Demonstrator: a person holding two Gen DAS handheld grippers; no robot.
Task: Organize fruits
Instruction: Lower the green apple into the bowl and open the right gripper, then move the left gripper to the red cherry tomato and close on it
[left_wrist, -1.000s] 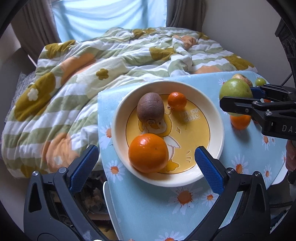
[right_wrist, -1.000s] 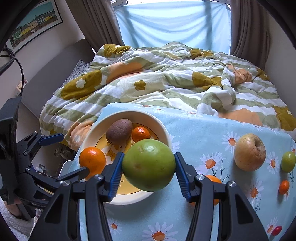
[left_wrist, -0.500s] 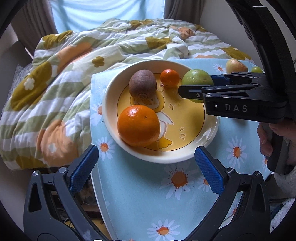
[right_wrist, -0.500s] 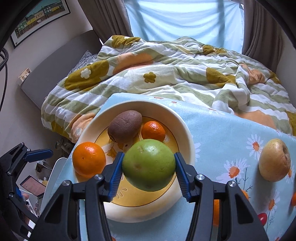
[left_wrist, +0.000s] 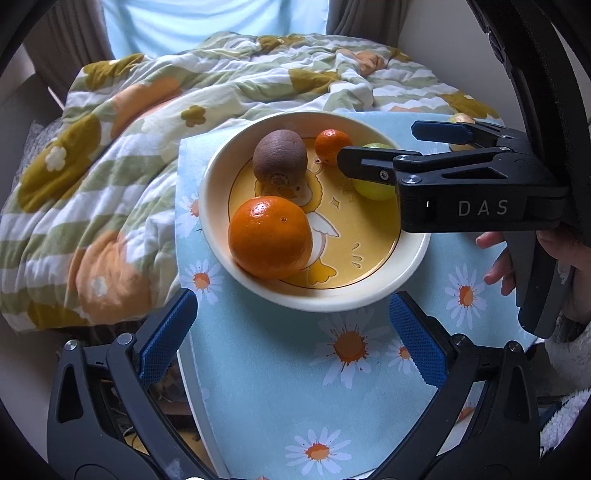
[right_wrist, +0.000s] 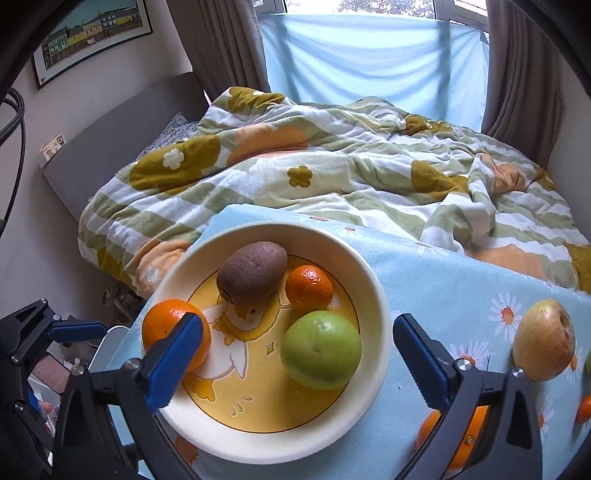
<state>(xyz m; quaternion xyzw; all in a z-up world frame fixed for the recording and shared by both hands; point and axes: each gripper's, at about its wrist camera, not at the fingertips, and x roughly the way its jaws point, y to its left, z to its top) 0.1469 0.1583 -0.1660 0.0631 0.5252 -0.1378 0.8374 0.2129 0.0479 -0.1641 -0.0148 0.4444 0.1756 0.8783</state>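
Over the near edge of the blue daisy-printed bench (left_wrist: 277, 387), from the left wrist: left tongs (left_wrist: 291, 314) spread wide and empty, hovering just short of the round cream plate with a yellow duck picture (left_wrist: 332, 301). On that plate, a large glossy orange (left_wrist: 269, 236) nearest, a brown fuzzy kiwi (left_wrist: 279, 157) and a small mandarin (left_wrist: 332, 144) behind. Beside them, half hidden by a black finger of the right tongs (left_wrist: 388, 147), a round green apple (left_wrist: 373, 190).

From the right wrist: right tongs (right_wrist: 295, 332) just sprung open to full spread, blue pads well clear on both sides. Green apple (right_wrist: 320, 350) between them but unheld, resting on the right side of the plate (right_wrist: 380, 314), just beside the mandarin. No real long axis to speak of, being nearly a ball; stem dimple up and tipped slightly away. Kiwi lying on its side.

Reads as the release step for the apple, done or nearly so. Next, probably: lift clear without nudging the apple, then swing right to the yellow-brown pear-like fruit (right_wrist: 543, 339) on the bench, or the orange fruit (right_wrist: 458, 443) half hidden under the right finger.
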